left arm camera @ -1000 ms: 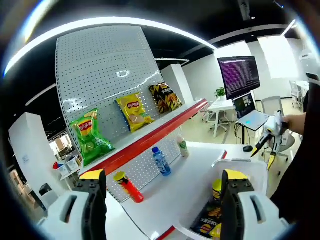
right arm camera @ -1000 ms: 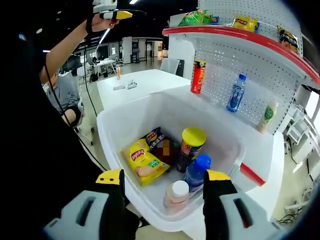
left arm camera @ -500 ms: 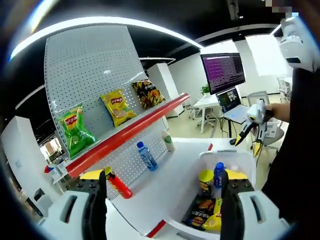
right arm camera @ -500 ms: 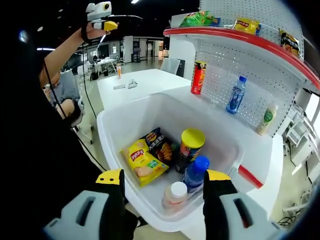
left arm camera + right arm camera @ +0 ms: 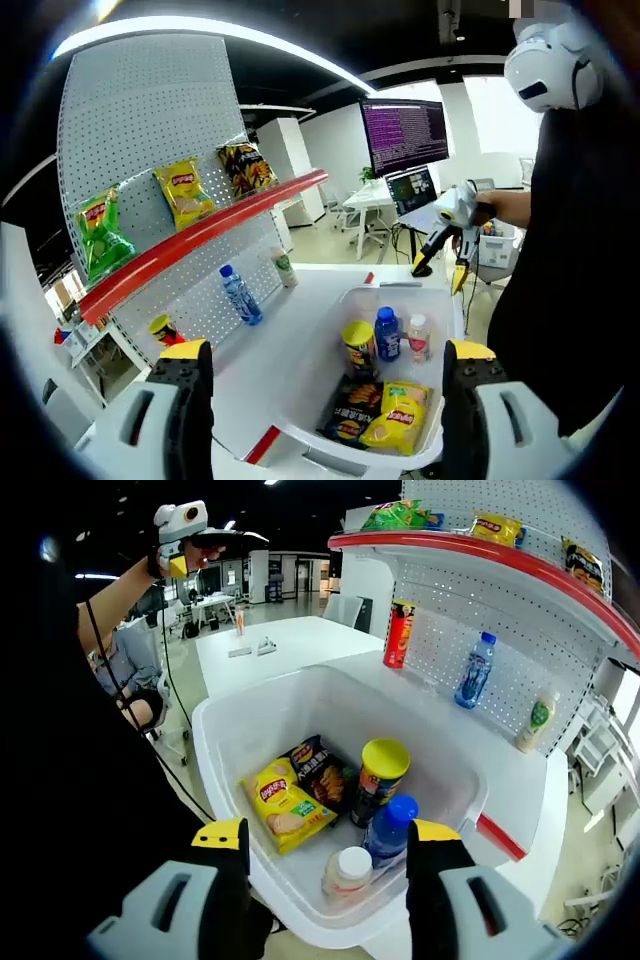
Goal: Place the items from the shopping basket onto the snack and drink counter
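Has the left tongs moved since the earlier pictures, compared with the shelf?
Yes. In the right gripper view, the left tongs has moved leftward and slightly lower, further from the red shelf edge, which stays fixed. The white basket has not shifted.

A white counter top (image 5: 300, 645) carries a white plastic shopping basket (image 5: 225, 742), and along its perforated back panel stand a red cylindrical snack can (image 5: 399, 634), a clear blue-labelled water bottle (image 5: 472, 669) and a pale green-labelled drink bottle (image 5: 533, 721), each well apart from the next. Two small grey objects (image 5: 250, 650) lie on the counter's far end, too small to identify. Above, a red-edged shelf (image 5: 200, 236) holds a green chip bag (image 5: 98, 234), a yellow chip bag (image 5: 183, 194) and a dark chip bag (image 5: 246, 169) leaning against the pegboard.
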`<state>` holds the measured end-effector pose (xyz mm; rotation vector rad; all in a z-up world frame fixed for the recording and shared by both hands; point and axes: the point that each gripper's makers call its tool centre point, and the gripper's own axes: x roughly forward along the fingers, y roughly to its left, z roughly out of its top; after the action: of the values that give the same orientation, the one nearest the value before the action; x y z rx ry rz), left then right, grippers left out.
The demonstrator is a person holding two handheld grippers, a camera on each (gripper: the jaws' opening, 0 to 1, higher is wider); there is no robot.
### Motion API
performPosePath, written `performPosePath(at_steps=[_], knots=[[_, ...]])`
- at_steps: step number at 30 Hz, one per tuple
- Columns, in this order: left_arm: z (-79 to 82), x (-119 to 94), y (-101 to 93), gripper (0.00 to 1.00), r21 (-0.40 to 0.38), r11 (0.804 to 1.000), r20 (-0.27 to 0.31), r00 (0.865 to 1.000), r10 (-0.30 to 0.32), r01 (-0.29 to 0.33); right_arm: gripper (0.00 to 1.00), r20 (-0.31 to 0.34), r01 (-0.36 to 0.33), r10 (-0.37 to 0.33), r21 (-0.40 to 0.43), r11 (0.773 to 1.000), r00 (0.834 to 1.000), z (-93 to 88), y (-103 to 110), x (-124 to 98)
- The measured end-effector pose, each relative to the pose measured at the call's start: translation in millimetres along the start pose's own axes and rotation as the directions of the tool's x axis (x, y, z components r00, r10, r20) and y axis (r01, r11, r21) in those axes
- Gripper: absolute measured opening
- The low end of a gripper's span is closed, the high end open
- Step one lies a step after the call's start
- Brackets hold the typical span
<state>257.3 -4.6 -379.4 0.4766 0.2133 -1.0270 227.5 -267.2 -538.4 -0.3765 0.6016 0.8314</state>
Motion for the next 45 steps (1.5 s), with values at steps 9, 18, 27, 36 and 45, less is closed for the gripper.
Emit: performPosePath(at_steps=[9, 18, 27, 36, 45], knots=[[-14.3, 4.8, -2.2, 0.95, 0.004, 1.000, -0.053, 0.999, 0.004, -0.004, 0.62, 0.003, -0.002, 0.002, -0.008, 1.000, 1.000, 5.0, -0.9, 2.0], [-20.6, 7.4, -7.1, 0.95, -0.001, 1.000, -0.062, 0.998, -0.005, 0.005, 0.62, -0.001, -0.002, 0.002, -0.004, 1.000, 1.000, 2.7, 1.1, 2.4], [-29.5, 9.1, -19.0, 0.95, -0.002, 1.000, -0.075, 0.997, -0.027, 0.027, 0.64, -0.007, 0.008, -0.008, -0.016, 1.000, 1.000, 2.6, -0.6, -0.2], [-32.6, 6.7, -23.8, 0.95, 0.020, 1.000, -0.085, 0.996, -0.021, 0.022, 0.63, -0.013, -0.004, 0.003, -0.048, 0.999, 1.000, 7.0, 4.5, 6.5], [-31.5, 5.9, -29.6, 0.94, 0.014, 1.000, -0.065, 0.998, -0.021, 0.022, 0.66, -0.022, -0.004, 0.002, -0.101, 0.995, 1.000, 15.4, 1.7, 11.0]])
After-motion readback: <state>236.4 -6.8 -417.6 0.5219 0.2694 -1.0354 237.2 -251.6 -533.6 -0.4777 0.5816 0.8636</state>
